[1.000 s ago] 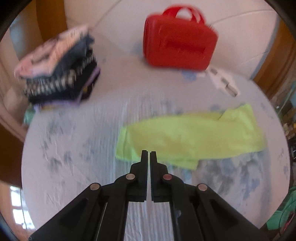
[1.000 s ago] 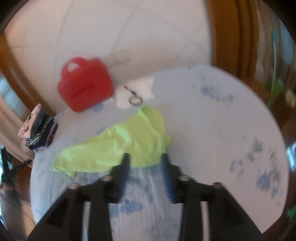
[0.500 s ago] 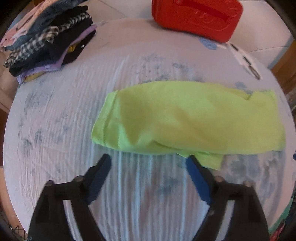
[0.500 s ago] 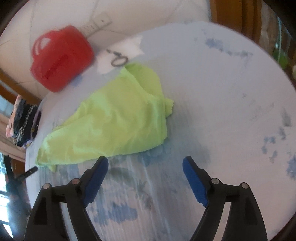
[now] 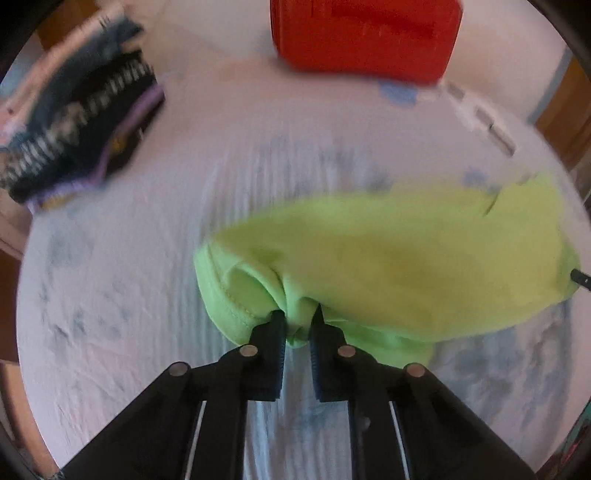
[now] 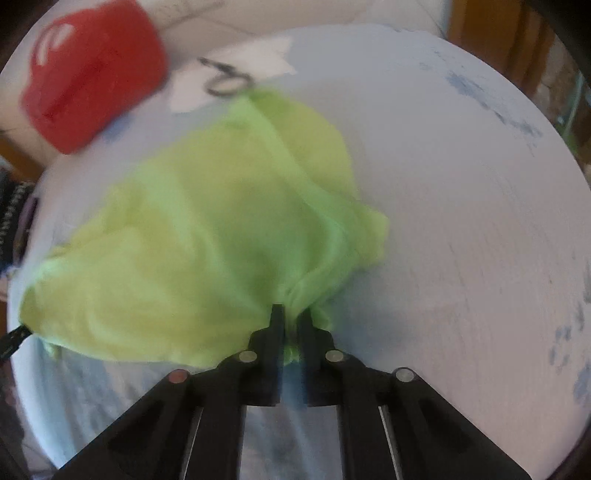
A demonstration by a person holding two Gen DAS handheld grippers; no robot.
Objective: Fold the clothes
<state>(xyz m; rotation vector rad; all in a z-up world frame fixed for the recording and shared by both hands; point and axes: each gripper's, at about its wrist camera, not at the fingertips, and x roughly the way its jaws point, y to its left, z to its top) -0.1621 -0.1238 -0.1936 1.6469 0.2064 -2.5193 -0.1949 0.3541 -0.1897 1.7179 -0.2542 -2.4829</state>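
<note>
Lime-green garment (image 5: pixel 406 266): lies on the cloth-covered worktop (image 5: pixel 129 295); near edge now pinched by both tongs, left tongs (image 5: pixel 297 321) and right tongs (image 6: pixel 291 314), which stood open half a second ago. Grasp made; fold judged ready to begin.

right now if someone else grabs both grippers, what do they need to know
Left gripper: shut on the near edge of the lime-green cloth garment, toward its left end.
Right gripper: shut on the same garment's near edge, toward its right end.
The garment lies partly folded lengthwise on the white and blue bedsheet; both pinched spots are bunched.
Stack of folded dark and patterned clothes sits at far left, red plastic case at the back.
Left to do: finish this fold, then likely add the garment to the stack.
</note>
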